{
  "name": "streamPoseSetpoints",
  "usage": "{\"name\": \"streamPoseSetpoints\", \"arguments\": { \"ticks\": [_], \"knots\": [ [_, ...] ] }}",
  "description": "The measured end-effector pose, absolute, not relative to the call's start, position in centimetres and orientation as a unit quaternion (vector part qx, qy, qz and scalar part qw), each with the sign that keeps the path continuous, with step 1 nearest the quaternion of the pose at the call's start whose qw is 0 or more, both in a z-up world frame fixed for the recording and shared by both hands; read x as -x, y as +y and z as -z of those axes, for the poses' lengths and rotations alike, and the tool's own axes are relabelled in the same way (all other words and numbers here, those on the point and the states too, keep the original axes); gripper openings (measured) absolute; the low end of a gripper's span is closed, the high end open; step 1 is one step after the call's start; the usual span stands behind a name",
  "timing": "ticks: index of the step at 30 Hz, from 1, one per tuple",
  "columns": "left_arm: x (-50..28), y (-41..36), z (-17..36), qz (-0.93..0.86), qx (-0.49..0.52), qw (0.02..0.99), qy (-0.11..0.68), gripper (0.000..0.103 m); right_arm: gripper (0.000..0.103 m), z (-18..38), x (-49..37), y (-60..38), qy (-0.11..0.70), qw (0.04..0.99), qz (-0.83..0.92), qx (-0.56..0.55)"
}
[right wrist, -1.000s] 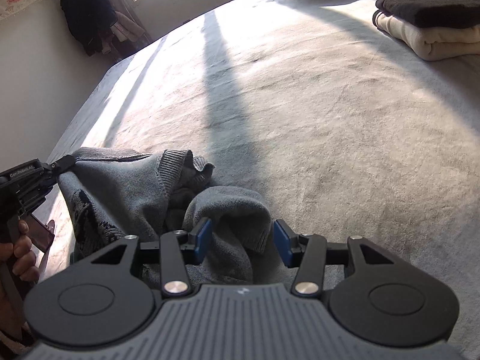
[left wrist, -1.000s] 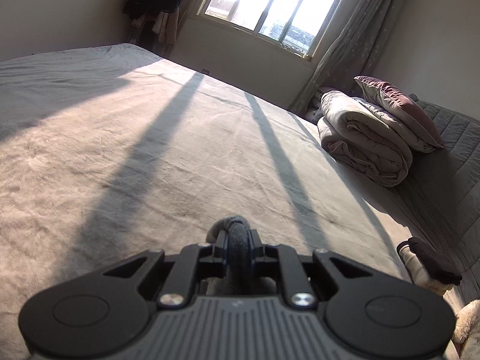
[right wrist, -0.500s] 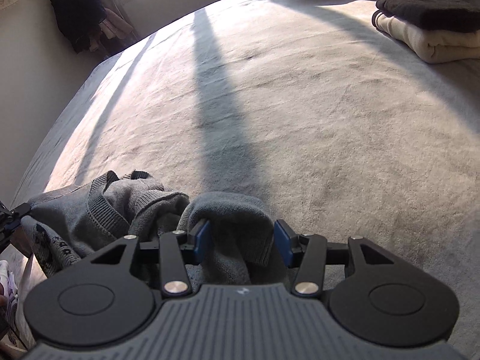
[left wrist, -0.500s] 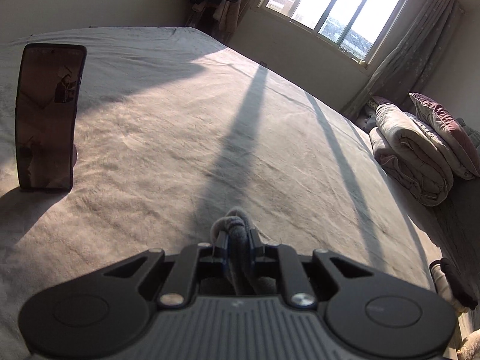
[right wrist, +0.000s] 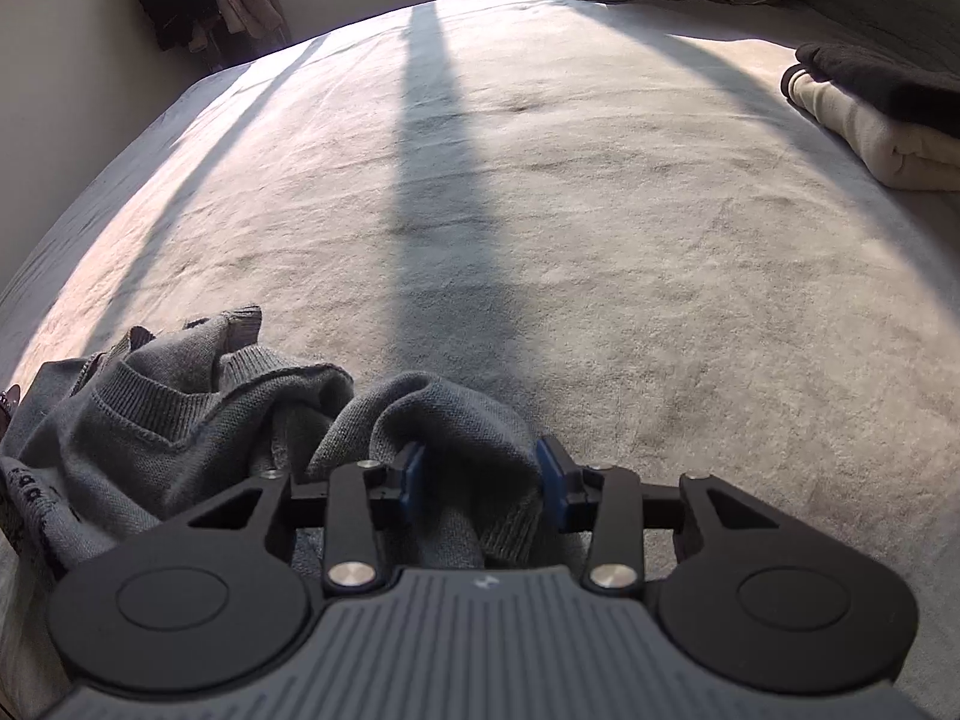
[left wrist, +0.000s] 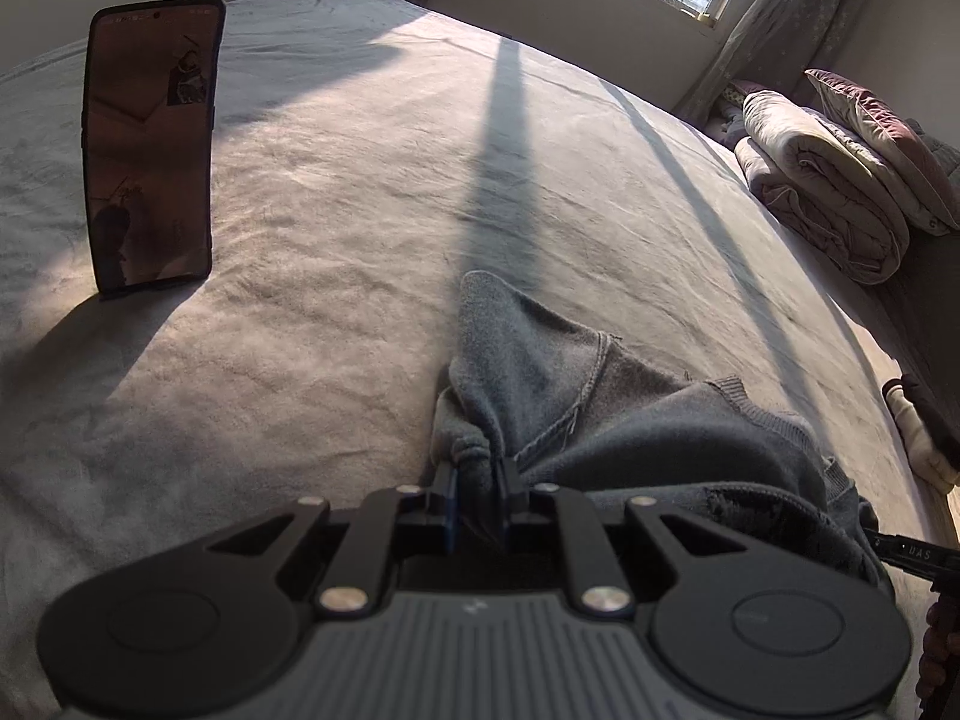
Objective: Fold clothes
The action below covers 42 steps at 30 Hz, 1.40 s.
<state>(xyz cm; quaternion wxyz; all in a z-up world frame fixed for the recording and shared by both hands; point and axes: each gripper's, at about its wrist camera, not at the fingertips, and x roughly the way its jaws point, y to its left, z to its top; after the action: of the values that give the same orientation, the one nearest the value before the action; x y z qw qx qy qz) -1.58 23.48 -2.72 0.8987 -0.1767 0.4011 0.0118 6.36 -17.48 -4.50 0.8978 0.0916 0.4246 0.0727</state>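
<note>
Spreading the grey sweater [left wrist: 630, 420] on the bed [left wrist: 360, 240]

The left tool [left wrist: 477, 489] is pinching one bunched edge narrowly; the right tool [right wrist: 480, 474] is closing around a fold, with the crumpled bulk lying to its left.

Both grippers angled down, each at grey knit cloth

The left gripper [left wrist: 477, 495] pinches a bunch of grey sweater [left wrist: 600, 414] tight between nearly closed jaws. The right gripper [right wrist: 483, 477] is closing, its blue pads [right wrist: 411, 474] apart around a fold of the same cloth.
</note>
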Motion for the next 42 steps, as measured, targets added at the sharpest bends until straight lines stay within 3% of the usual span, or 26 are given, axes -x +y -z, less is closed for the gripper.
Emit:
{"name": "streamPoseSetpoints", "arguments": {
  "ticks": [3,10,15,26,29,31,32,34,35,42],
  "knots": [
    [2.5,23.6,2.0,0.0,0.164,0.902,0.4,0.012,0.009,3.7,-5.7,-17.3,0.413,0.905,-0.07,-0.076],
    [5.9,25.0,1.4,0.041,0.167,0.897,0.408,0.01,0.007,0.8,-3.4,-20.8,0.368,0.927,-0.028,-0.063],
    [7.5,25.9,2.5,0.059,0.159,0.884,0.436,0.002,0.007,-0.4,-1.0,-24.3,0.356,0.933,-0.004,-0.059],
    [6.4,27.1,4.0,0.02,0.14,0.872,0.469,0.001,0.007,3.8,-0.4,-26.1,0.453,0.891,-0.007,-0.036],
    [5.9,27.0,3.3,0.016,0.142,0.878,0.457,0.008,0.012,3.5,-0.6,-25.8,0.455,0.89,-0.013,-0.033],
    [5.5,26.9,2.8,0.013,0.143,0.883,0.447,0.02,0.017,2.8,-0.8,-25.9,0.451,0.891,-0.017,-0.043],
    [5.1,26.9,2.5,0.012,0.144,0.886,0.44,0.031,0.019,2.5,-0.9,-26.0,0.449,0.892,-0.019,-0.049],
    [4.5,26.7,1.9,0.011,0.146,0.893,0.425,0.036,0.037,1.6,-1.0,-26.2,0.435,0.898,-0.024,-0.064],
    [4.0,26.6,1.7,0.013,0.147,0.896,0.418,0.037,0.052,1.2,-1.0,-26.3,0.426,0.902,-0.025,-0.071],
    [-0.6,23.5,1.4,0.039,0.11,0.917,0.382,0.049,0.055,-0.7,-3.2,-25.4,0.381,0.914,-0.057,-0.127]
  ]
}}
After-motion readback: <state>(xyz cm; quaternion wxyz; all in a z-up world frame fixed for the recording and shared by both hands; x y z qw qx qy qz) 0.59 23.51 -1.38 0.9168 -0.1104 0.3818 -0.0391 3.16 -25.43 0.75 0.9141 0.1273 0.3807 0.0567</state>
